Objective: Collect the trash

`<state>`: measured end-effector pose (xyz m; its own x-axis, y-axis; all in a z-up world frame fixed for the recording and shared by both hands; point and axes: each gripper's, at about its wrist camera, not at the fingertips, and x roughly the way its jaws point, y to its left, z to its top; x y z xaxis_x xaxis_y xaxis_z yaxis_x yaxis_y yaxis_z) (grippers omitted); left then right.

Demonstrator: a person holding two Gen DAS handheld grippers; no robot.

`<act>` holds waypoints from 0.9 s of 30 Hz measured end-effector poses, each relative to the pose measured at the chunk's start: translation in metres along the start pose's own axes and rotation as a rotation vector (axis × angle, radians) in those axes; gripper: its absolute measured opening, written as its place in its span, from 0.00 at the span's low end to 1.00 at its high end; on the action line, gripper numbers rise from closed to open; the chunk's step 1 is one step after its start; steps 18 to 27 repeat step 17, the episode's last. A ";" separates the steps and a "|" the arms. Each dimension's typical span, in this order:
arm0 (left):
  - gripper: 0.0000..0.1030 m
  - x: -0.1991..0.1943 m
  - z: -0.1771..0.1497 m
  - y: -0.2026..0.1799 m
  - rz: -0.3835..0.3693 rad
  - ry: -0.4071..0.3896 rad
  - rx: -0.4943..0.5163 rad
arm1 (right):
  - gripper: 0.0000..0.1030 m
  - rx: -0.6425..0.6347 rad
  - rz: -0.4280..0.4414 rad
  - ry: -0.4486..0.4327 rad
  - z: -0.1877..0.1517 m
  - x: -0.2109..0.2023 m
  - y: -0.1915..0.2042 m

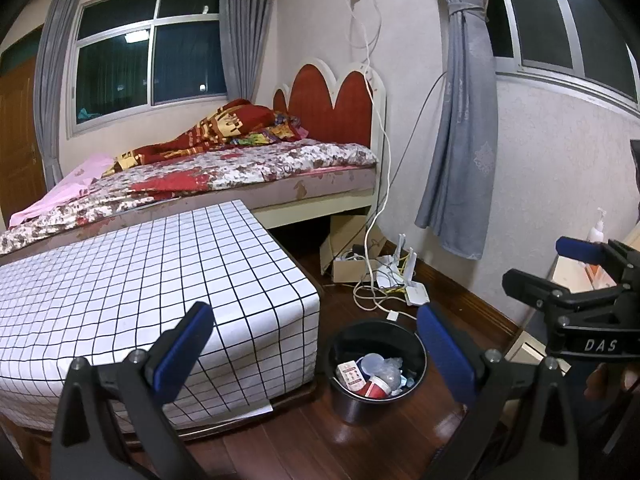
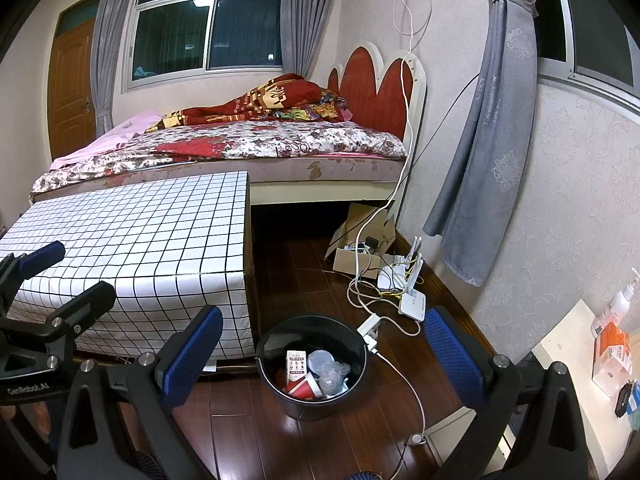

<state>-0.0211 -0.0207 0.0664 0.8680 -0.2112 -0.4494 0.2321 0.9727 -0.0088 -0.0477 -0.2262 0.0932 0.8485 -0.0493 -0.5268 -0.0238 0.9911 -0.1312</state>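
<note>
While you hold both grippers above the wooden floor (image 2: 320,448), each has its fingers spread wide with nothing between them: left gripper (image 1: 316,344), right gripper (image 2: 320,344). Below them the black bin (image 2: 272,360) stands beside the checked table (image 1: 140,280), holding a carton (image 2: 296,365), a red cup (image 2: 304,390) and crumpled plastic (image 2: 332,376).

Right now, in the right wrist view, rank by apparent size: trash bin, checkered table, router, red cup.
1. Checkered table
2. Trash bin
3. Router
4. Red cup
The router stands farther off, so its lead over the cup is unsure.
</note>
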 end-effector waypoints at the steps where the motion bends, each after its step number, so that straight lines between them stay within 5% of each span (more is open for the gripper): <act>1: 0.99 0.000 0.000 0.000 0.000 -0.001 0.000 | 0.99 0.000 0.000 0.001 -0.001 0.000 0.000; 27: 0.99 0.000 0.001 0.000 -0.045 -0.001 0.014 | 0.99 -0.001 -0.007 0.003 -0.001 0.000 0.001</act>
